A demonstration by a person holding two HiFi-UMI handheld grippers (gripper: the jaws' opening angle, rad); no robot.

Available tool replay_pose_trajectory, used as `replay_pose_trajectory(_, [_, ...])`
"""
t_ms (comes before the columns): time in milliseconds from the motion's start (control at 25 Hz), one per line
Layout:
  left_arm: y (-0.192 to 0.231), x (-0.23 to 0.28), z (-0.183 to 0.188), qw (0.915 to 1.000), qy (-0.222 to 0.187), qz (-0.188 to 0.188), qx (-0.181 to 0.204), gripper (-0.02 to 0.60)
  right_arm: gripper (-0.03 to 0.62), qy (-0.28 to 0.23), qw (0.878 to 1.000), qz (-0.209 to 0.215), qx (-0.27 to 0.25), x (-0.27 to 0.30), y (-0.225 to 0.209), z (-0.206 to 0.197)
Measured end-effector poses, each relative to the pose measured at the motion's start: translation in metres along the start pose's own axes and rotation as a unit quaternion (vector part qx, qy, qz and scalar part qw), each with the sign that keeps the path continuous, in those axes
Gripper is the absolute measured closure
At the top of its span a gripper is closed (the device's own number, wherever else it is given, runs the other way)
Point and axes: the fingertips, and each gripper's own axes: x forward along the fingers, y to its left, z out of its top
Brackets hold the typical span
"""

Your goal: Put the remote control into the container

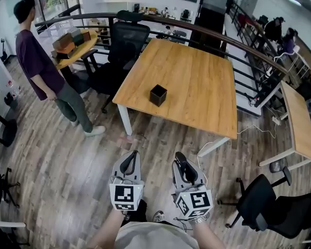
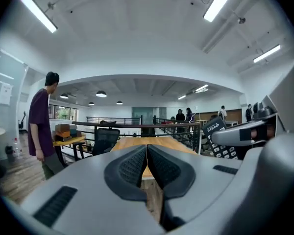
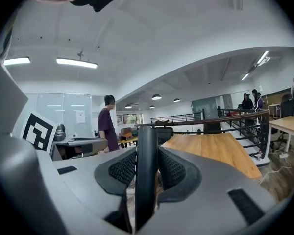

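A small black open-topped cube container (image 1: 158,95) stands near the front edge of the wooden table (image 1: 197,82), ahead of both grippers. My right gripper (image 1: 182,161) is shut on a black remote control (image 3: 146,170), held edge-on and upright between its pads. The remote's button face (image 2: 221,135) also shows at the right in the left gripper view. My left gripper (image 1: 128,162) is shut and empty, its pads (image 2: 132,165) touching. Both grippers hang over the wooden floor, short of the table.
A person (image 1: 41,66) stands at the left of the table. A black office chair (image 1: 122,45) is at the table's far left corner, another (image 1: 264,201) at my right. A second table (image 1: 298,118) and a railing lie to the right.
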Motion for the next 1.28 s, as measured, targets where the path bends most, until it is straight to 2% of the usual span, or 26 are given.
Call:
replay_pose_trajectory(120, [0.033,0.033,0.016,0.9986,-0.033,-0.039,-0.009,0.568,0.461,-0.002,0.999,-0.016,-0.031,0.048,0.013,0.022])
replay_pose_trajectory(280, [0.070,0.069,0.020,0.9963,-0.038,-0.077,0.000,0.569,0.461,-0.021,0.998,-0.036,-0.044,0.100,0.027,0.040])
replay_pose_trajectory(360, [0.088,0.082,0.024,0.9962,-0.042,-0.077,0.004,0.569,0.462,-0.021,0.998,-0.038,-0.035,0.123,0.029,0.043])
replay_pose_trajectory(480, [0.111,0.093,0.033,0.9959,-0.059,-0.067,-0.016,0.568,0.461,-0.018,0.999,-0.034,-0.028,0.150,0.028,0.051])
replay_pose_trajectory(640, [0.140,0.118,0.024,0.9972,-0.034,-0.063,-0.023,0.569,0.461,-0.017,0.999,-0.035,-0.023,0.184,0.022,0.060])
replay_pose_trajectory(800, [0.146,0.149,0.013,0.9971,-0.023,-0.066,-0.028,0.568,0.461,-0.010,0.999,-0.035,-0.021,0.202,-0.001,0.061])
replay_pose_trajectory(1040, [0.149,0.192,0.016,0.9990,-0.011,-0.035,-0.026,0.568,0.461,0.002,1.000,-0.004,-0.004,0.260,-0.049,0.066])
replay_pose_trajectory(1200, [0.172,0.233,0.024,0.9991,-0.009,0.020,-0.036,0.568,0.462,-0.008,0.999,0.043,-0.013,0.304,-0.077,0.077])
replay_pose_trajectory(1280, [0.172,0.258,0.036,0.9988,-0.014,0.039,-0.025,0.568,0.461,-0.010,0.998,0.055,-0.003,0.324,-0.101,0.081])
